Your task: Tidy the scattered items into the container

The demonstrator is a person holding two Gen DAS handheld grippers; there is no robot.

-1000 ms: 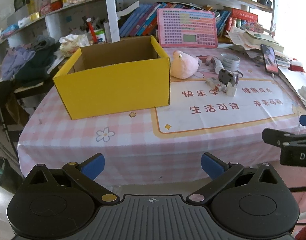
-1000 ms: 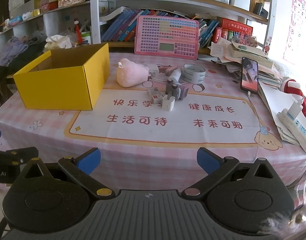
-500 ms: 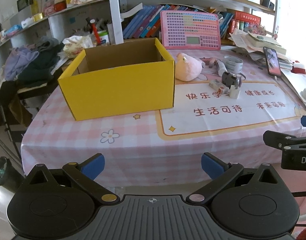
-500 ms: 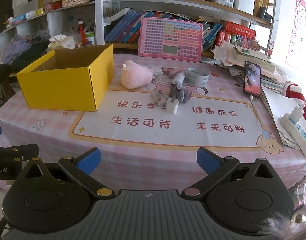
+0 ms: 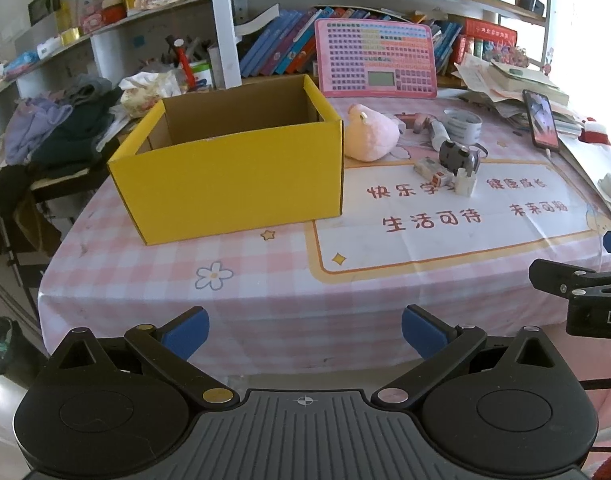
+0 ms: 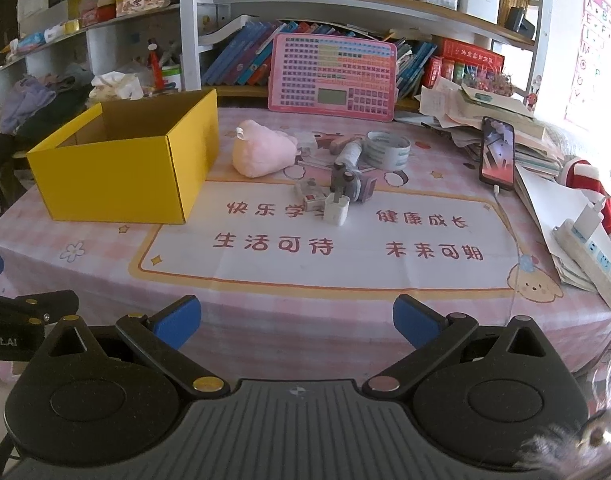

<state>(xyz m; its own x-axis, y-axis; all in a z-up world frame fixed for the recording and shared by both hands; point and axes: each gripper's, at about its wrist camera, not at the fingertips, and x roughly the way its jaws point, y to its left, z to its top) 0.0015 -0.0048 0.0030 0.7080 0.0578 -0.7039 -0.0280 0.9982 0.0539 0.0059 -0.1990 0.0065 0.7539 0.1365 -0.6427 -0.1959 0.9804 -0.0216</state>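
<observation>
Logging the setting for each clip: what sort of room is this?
Most likely a child's study corner at home: bookshelves packed with books, a pink learning tablet propped against them, and a cartoon-printed pink checked tablecloth.

On the surface (image 6: 345, 272) there is one yellow cardboard box (image 6: 117, 172), one pink plush toy (image 6: 261, 152), one roll of tape (image 6: 387, 150), one white charger plug (image 6: 336, 209), one small red-and-white packet (image 6: 310, 195), one grey toy-like gadget (image 6: 351, 184) and one white tube (image 6: 349, 154). One pink keyboard-style learning pad (image 6: 332, 78) leans at the back, one phone (image 6: 498, 154) lies to the right, and one white power strip (image 6: 591, 250) sits at the right edge. Two hand-held grippers appear, the left hand-held gripper (image 5: 305, 332) and the right hand-held gripper (image 6: 297, 322), each showing two blue fingertips (image 5: 185, 332) spread wide apart.
</observation>
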